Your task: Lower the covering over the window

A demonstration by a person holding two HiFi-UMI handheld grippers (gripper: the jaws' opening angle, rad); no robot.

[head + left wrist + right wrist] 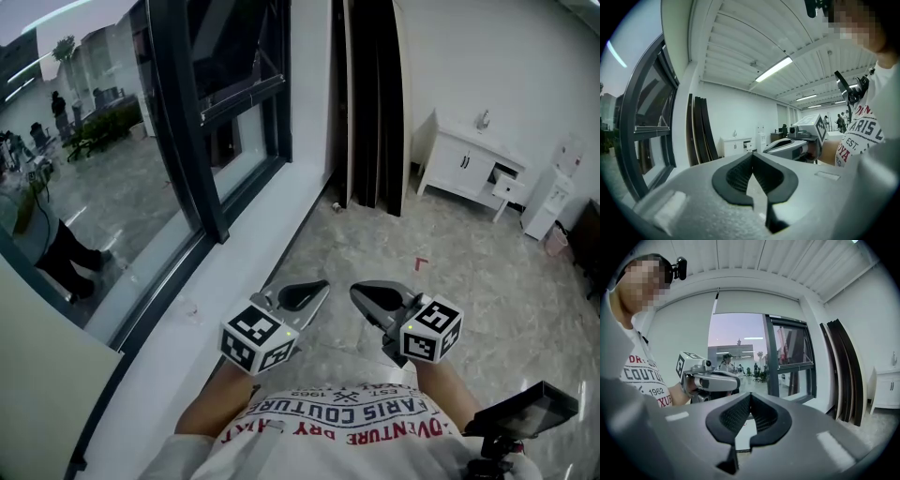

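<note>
Grey marble-look floor (pixel 469 291) fills most of the head view, with a white cabinet (pixel 466 164) against the far wall and some dark boards (pixel 370 112) leaning upright in the corner. Off to your left runs the window (pixel 103 178) in its dark frame, with a white sill (pixel 234 281) along the bottom. You've got both tools held low and close in front of your shirt (pixel 347 422), roughly level and side by side, with a small gap between them. Your left gripper (pixel 314 291) is the one nearer the sill. Its own view shows the jaws pressed together at the tip with nothing between them. Same deal with your right gripper (pixel 367 295) — jaws closed up tight on nothing, hanging over bare floor. The covering (pixel 757 302) only really shows in the right gripper view. It's a pale band across the very top of the window opening, sitting up high, so the glass under it is bare and you can see straight through to the room beyond. From there it's well above and beyond the left gripper, and well apart from both tools — neither one touches it, the frame or the sill. A thin line (pixel 716 301) hangs down at the band's left end, but I can't tell whether that's a cord.
</note>
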